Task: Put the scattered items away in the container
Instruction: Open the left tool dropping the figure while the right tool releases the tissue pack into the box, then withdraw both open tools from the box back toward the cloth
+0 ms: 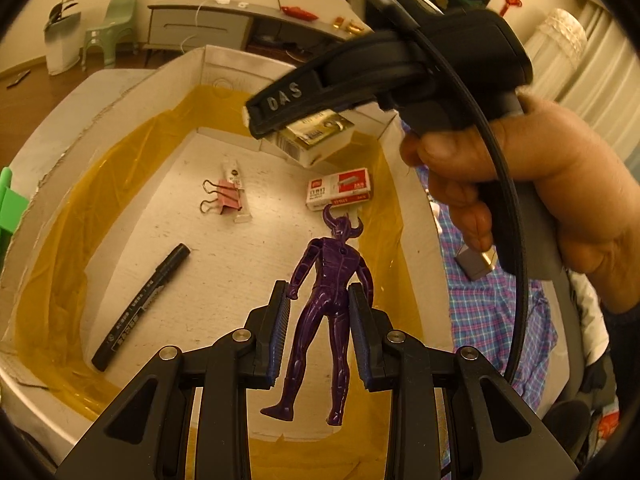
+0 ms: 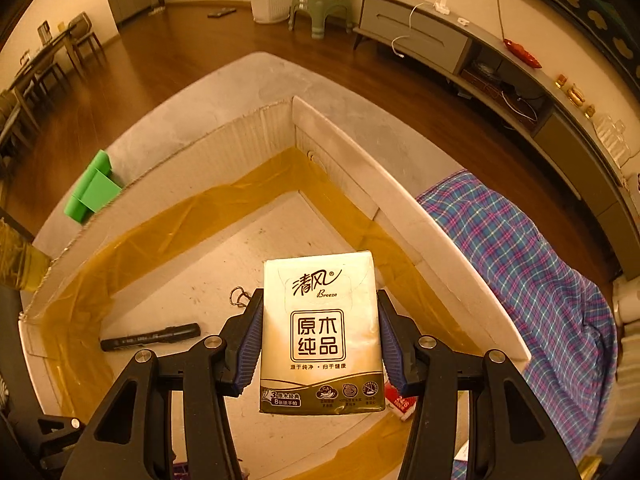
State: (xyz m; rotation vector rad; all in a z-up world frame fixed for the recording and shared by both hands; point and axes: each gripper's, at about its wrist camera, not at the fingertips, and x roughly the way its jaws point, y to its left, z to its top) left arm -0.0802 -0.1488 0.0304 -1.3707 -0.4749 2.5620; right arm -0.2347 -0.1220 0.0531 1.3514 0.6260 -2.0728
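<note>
Over a shallow white cardboard box (image 1: 132, 92) lined at its edges with yellow-brown tape, which sits on a grey table top, two hand-held grippers each carry one item. The left gripper (image 1: 318, 332) is clamped on a glossy purple plastic toy figure (image 1: 326, 304) with a horned head; its blue ribbed pads press the figure's waist and hips from both sides. The figure's long axis runs along the gripper's fingers, head pointing away from the camera toward the box's far wall, feet toward the camera, its back facing the lens. It hangs above the box floor, near the box's right wall. The right gripper (image 2: 318, 340), held in a person's hand (image 1: 532, 196), grips a cream and gold pocket tissue packet (image 2: 320, 332) by its two long sides. The packet's long axis also lies along the fingers, printed face to the camera, its dark olive band nearest the lens. It is held above the box's interior, toward the far corner. On the box floor lie a black marker pen (image 1: 142, 306) near the left wall, a pink binder clip (image 1: 222, 198) resting against a small white tube (image 1: 236, 190) at mid-floor, and a red and white staple box (image 1: 339, 193) by the right wall. A blue and pink plaid cloth (image 2: 532, 264) lies outside the box's right wall.
</note>
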